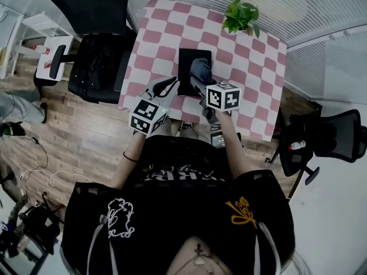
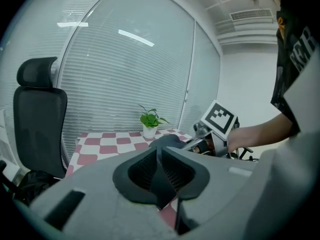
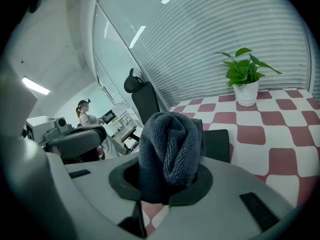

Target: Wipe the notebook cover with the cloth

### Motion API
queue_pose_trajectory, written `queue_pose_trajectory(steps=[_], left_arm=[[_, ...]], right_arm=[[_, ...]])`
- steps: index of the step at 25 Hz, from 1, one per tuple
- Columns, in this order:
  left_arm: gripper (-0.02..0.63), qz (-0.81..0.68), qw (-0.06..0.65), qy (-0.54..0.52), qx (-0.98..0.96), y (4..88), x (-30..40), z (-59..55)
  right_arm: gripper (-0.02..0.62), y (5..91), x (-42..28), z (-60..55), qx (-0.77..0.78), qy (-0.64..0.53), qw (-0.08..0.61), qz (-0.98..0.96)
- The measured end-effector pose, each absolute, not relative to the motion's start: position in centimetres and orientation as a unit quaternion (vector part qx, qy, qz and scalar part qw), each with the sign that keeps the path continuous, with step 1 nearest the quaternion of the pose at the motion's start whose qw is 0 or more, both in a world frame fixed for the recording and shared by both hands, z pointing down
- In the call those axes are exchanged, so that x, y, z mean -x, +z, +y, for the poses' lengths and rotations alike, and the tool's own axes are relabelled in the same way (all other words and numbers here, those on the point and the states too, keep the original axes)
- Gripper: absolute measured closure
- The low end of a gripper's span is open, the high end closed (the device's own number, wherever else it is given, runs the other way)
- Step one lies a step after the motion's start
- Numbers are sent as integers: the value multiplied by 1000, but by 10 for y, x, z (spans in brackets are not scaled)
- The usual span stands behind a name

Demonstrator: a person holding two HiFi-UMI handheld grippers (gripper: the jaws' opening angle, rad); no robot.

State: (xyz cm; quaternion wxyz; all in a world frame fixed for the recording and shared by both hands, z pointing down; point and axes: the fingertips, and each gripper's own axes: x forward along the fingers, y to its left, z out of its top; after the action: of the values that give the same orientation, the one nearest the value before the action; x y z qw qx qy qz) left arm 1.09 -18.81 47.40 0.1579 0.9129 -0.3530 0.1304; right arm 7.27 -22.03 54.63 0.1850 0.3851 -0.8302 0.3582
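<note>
A black notebook (image 1: 192, 70) lies flat on the red-and-white checked table (image 1: 163, 27), near its front edge. My right gripper (image 1: 200, 87) is shut on a bunched dark grey cloth (image 3: 170, 151), held over the notebook's near right part (image 3: 217, 145). The cloth (image 1: 200, 71) covers part of the cover in the head view. My left gripper (image 1: 166, 86) hovers just left of the notebook at the table's front edge, its jaws pressed together with nothing between them (image 2: 160, 176). From the left gripper view the right gripper's marker cube (image 2: 218, 119) shows to the right.
A small potted plant (image 1: 241, 15) stands at the table's far right. A black office chair (image 1: 94, 50) is at the left of the table, another chair (image 1: 321, 139) at the right. A person (image 3: 85, 115) stands far off in the background.
</note>
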Motion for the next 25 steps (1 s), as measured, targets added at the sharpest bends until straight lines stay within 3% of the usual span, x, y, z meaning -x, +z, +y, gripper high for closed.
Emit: queue_pose_trajectory(steps=[13,17,25], left_arm=[[581,-320,163,133,-924,484,30,-248],[581,-316,168,132,-924,486,37,-257],[580,-305,175,128,-927,489,32,-270]], right_arm=[[523,625,-10,-303,-391,421,238,-783],[523,651,-13,-309,-396,440,268,-760],[523,651,-45,-310,-417,453,254,-746]])
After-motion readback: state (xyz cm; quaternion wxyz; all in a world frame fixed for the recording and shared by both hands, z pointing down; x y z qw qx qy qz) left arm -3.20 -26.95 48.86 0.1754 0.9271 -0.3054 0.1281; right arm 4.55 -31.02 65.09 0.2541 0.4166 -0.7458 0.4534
